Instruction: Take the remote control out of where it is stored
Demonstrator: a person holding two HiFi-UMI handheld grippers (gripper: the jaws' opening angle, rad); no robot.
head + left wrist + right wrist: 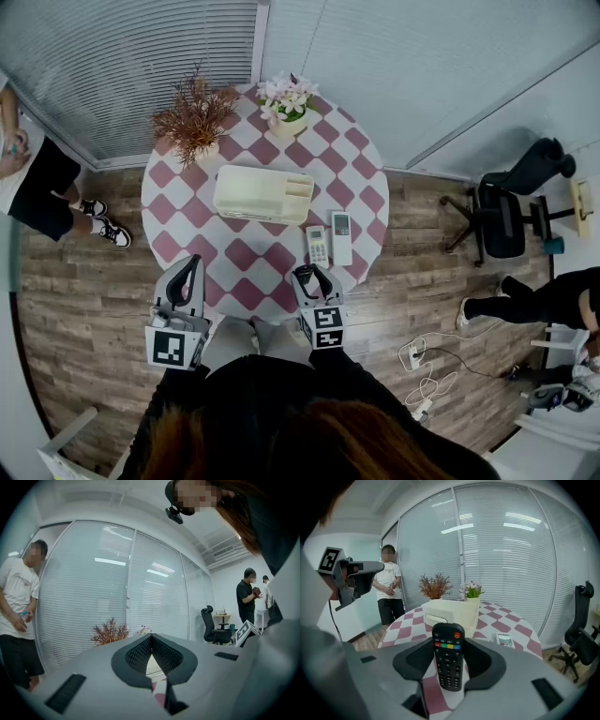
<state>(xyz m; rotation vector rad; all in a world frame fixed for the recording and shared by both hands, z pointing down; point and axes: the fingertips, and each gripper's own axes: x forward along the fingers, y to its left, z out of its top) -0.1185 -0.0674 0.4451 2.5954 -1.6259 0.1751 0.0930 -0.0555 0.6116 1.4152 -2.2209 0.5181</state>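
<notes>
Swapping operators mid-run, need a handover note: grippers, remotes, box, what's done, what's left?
Left gripper: shut, empty, at the table's near edge.
Right gripper: shut on the black remote, over the table's near side.
Storage box: mid-table. Two white remotes lie on the cloth to its right.
Done: black remote is out of the box.
Left: probably set it down by the white ones. Can't tell if the box holds more.

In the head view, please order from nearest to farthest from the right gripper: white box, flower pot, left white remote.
1. Left white remote, just ahead of the right gripper.
2. White box, at the table's middle.
3. Flower pot, at the far edge.
</notes>
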